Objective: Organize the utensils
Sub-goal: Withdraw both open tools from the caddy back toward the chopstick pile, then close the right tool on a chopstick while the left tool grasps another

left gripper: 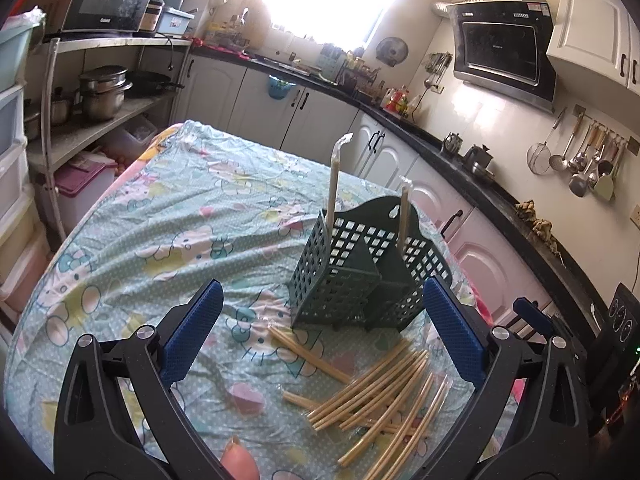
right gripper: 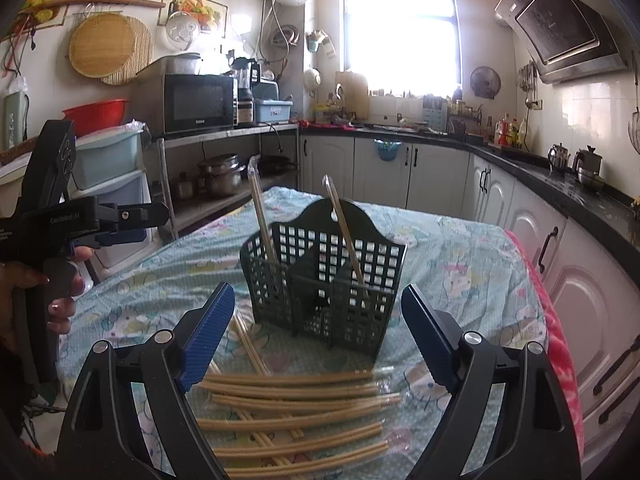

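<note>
A dark green perforated holder (right gripper: pixel 324 280) stands upright on the bench (right gripper: pixel 460 248), which is covered by a patterned cloth. Two wrapped chopsticks (right gripper: pixel 262 216) stand in it, one per compartment, long axes near vertical, tops leaning slightly left in the right wrist view. The loose chopsticks (right gripper: pixel 292 408) lie flat just in front of the holder, mostly crosswise in that view. The left gripper (left gripper: pixel 320 344) and right gripper (right gripper: pixel 318 340) both have fingers spread wide, holding nothing.
</note>
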The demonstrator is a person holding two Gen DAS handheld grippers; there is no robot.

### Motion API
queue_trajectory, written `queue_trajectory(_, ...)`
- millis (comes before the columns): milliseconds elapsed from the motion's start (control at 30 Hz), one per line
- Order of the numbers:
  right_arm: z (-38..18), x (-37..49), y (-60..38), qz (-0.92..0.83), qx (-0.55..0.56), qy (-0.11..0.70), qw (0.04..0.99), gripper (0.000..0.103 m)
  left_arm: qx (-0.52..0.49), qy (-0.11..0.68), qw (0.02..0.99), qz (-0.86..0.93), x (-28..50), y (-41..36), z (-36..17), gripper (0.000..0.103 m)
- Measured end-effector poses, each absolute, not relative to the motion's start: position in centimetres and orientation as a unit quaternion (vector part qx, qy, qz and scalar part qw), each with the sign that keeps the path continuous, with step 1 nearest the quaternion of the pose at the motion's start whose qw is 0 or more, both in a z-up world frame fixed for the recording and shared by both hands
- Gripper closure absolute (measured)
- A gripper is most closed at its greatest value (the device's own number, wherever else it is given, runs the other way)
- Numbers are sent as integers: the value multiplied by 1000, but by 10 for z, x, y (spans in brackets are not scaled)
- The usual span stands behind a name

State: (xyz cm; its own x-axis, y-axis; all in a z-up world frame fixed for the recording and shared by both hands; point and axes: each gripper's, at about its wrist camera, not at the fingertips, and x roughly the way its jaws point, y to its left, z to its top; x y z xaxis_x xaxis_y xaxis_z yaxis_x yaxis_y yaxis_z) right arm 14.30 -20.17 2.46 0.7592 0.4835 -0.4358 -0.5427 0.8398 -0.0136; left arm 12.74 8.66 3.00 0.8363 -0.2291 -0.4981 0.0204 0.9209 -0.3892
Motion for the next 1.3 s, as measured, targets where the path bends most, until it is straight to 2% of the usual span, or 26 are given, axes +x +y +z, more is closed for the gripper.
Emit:
queue_trajectory(900,-54,153,-251,197,-53,337,919,21,-166,372,910,-78,146,49,-36,11)
queue_trajectory(1200,-79,177,-265,175,-17,399,900,35,-192,414,887,-69,171,52,-60,11)
queue_trajectory(1300,-89,187,-270,173,8,423,889,42,-202,423,881,-64,179,56,-66,23)
